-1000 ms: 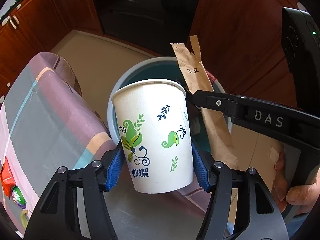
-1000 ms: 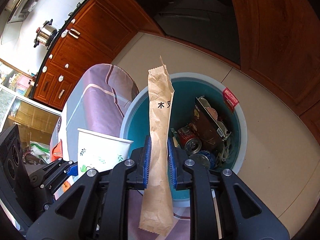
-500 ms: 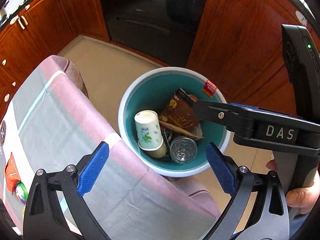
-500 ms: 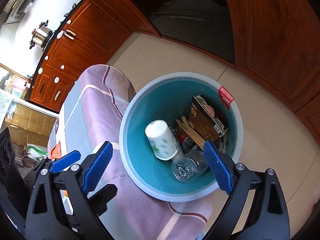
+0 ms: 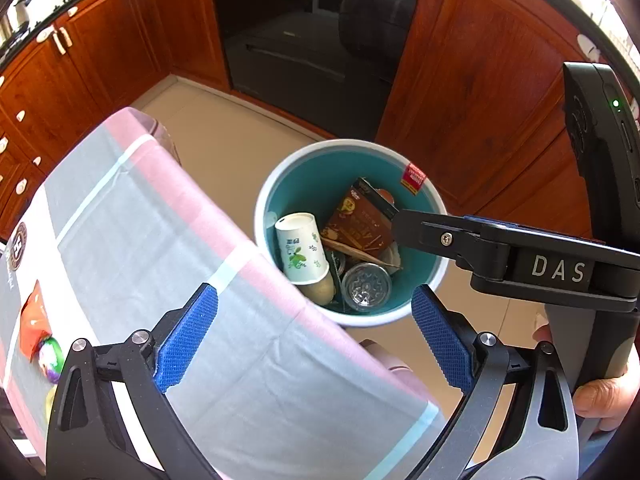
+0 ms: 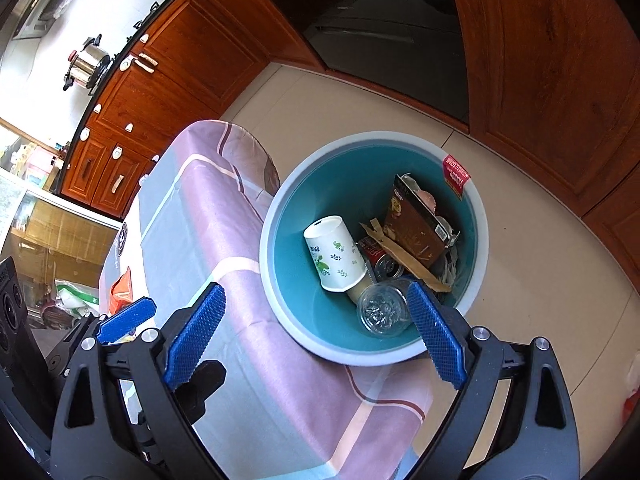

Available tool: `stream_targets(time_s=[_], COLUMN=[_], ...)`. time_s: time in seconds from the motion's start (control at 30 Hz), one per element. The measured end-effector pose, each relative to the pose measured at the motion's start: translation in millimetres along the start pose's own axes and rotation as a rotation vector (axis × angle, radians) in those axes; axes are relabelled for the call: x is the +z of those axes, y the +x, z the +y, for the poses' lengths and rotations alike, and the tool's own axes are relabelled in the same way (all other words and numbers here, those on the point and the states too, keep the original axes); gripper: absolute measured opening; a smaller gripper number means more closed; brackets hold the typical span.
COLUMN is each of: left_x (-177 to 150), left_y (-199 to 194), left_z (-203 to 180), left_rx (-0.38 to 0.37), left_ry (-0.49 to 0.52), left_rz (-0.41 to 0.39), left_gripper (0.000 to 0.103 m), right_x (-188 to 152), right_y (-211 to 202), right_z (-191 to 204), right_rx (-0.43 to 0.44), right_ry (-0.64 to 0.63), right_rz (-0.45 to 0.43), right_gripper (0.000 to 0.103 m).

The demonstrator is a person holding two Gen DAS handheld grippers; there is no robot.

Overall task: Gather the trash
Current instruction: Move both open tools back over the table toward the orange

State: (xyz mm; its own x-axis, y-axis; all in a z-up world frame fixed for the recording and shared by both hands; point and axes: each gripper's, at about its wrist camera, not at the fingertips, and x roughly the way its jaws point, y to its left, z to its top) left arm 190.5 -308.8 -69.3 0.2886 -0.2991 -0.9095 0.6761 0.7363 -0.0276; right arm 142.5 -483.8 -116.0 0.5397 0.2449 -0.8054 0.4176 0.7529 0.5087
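Counted two hand-held grippers, both seen from above a table edge. Left gripper point(image 5: 314, 300): black frame, two blue knurled pads, jaws just opened and standing wide apart, with nothing between them. Right gripper point(image 6: 316, 296): same build, jaws likewise just opened, spread wide and empty. Gripped at its handle by one hand point(image 5: 604, 396) at the right edge of the left wrist view.

Counted one round plastic bin point(image 6: 267, 236), teal inside with a pale rim, standing on the beige tiled floor just beside the table's edge. Bore one red label point(image 6: 455, 176) on the far rim.

Counted five pieces of trash inside, all below both grippers and well apart from the pads:
- one white paper cup point(image 6: 334, 254) with green and blue leaf print, lying tilted with its base up, near the bin's left wall;
- one flat brown paper sleeve point(image 6: 404, 256), long and narrow, lying slantwise across the middle;
- one brown cardboard carton point(image 6: 412, 228), leaning by the far right wall;
- one metal can point(image 6: 384, 264), partly hidden under the sleeve;
- one clear plastic container point(image 6: 380, 310), round, at the near wall, just beyond the right gripper's right pad in that view.

Counted one tablecloth point(image 6: 224, 220), smooth fabric in pink and grey blocks with pale stripes, draped over the table edge next to the bin.
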Motion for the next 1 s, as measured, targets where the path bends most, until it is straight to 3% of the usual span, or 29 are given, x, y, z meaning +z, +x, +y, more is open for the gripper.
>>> stream_targets(time_s=[0.4, 0.7, 0.8, 1.0], left_x=[-36.2, -87.9, -112.0, -161.1], left_y=[-38.9, -65.4, -71.4, -85.7], left_z=[41.5, 123.5, 156.4, 216.0], left_rx=[0.032, 0.024, 0.030, 0.009], left_ry=[-0.067, -0.232, -0.289, -0.361], left_rz=[-0.052, -0.097, -0.103, -0.142], left_gripper=[0.098, 0.098, 0.098, 0.098], right_x=[-26.9, -59.2, -75.0, -103.8], right_y=[-10.0, 18.4, 29.8, 58.2], right_z=[53.2, 130.2, 162.5, 210.7], right_rx=[0.029, 0.085, 0.100, 0.060], right_ry=[-0.083, -0.218, -0.319, -0.443], right_rz=[0.007, 0.077, 0.071, 0.121], right_gripper=[0.088, 0.088, 0.088, 0.088])
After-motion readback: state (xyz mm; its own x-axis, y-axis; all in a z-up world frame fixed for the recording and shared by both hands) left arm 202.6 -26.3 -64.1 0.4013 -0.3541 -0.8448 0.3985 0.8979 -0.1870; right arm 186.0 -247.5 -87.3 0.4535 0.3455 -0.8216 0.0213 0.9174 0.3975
